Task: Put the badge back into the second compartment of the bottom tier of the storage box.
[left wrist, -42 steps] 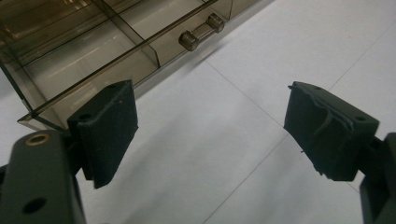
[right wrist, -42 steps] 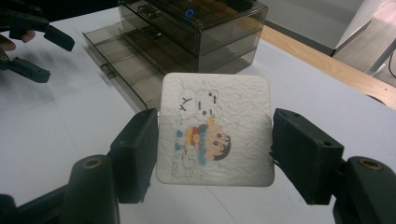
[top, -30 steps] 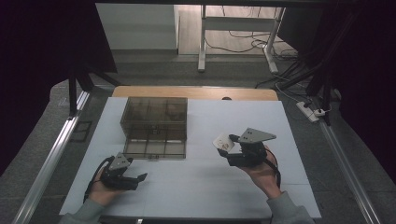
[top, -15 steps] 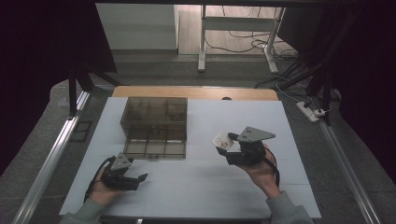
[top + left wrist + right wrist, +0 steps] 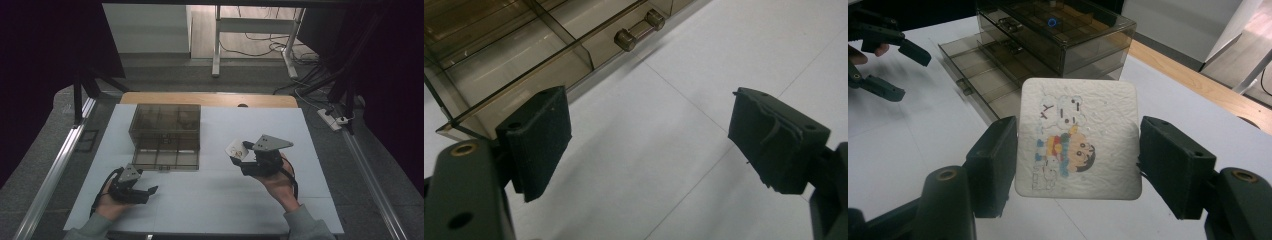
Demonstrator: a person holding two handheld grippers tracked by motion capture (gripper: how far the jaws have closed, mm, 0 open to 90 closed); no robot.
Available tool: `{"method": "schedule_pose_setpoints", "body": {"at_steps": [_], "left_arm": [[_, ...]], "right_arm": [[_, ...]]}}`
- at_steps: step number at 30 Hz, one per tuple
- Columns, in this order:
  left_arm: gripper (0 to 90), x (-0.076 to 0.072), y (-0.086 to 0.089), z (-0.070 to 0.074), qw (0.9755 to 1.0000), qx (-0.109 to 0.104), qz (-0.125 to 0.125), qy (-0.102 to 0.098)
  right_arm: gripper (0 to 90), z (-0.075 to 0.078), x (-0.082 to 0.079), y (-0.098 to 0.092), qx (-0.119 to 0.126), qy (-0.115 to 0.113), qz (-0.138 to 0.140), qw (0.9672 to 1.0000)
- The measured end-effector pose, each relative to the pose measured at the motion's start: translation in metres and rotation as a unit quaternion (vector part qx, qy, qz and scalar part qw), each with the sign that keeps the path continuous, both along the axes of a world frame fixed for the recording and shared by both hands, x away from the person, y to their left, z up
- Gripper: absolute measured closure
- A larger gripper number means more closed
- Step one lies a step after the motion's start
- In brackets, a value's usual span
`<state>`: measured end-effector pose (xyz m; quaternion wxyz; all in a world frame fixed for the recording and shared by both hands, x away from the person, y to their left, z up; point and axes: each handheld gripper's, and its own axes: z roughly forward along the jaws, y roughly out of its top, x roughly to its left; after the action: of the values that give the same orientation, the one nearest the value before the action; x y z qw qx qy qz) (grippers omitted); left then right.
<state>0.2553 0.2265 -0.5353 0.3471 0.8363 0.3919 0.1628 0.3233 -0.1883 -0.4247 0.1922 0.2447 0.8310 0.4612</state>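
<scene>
One cartoon-printed white coaster (image 5: pixel 1078 137) clamped in right gripper (image 5: pixel 1075 160); left gripper (image 5: pixel 649 140) spread apart, holding nothing, beside one smoky drawer box (image 5: pixel 167 132), bottom drawer (image 5: pixel 167 157) out.
</scene>
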Motion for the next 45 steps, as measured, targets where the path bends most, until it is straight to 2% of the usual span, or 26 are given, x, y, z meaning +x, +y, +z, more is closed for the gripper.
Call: {"method": "schedule_pose_setpoints", "body": {"at_steps": [7, 13, 32, 39, 45], "left_arm": [[17.1, 0.0, -0.001, -0.001, 1.0, 0.003, -0.001, 0.001], [16.2, 0.001, -0.003, -0.003, 0.9998, 0.017, -0.005, 0.004], [16.2, 0.0, -0.003, -0.002, 0.9999, 0.016, -0.004, 0.001], [16.2, 0.0, -0.002, -0.001, 0.9999, 0.013, -0.003, 0.001], [16.2, 0.0, -0.001, -0.001, 0.9999, 0.012, -0.001, 0.0]], "right_arm": [[32.6, -0.001, 0.0, 0.001, -0.002, -0.002, 0.001, 1.0], [32.5, -0.001, 0.0, 0.003, -0.006, -0.001, 0.003, 1.0], [32.6, 0.0, 0.0, 0.003, -0.002, -0.007, 0.003, 1.0], [32.6, 0.001, 0.005, 0.01, 0.0, -0.007, 0.007, 0.9999], [32.5, -0.002, 0.011, 0.018, 0.001, 0.002, 0.013, 0.9999]]}}
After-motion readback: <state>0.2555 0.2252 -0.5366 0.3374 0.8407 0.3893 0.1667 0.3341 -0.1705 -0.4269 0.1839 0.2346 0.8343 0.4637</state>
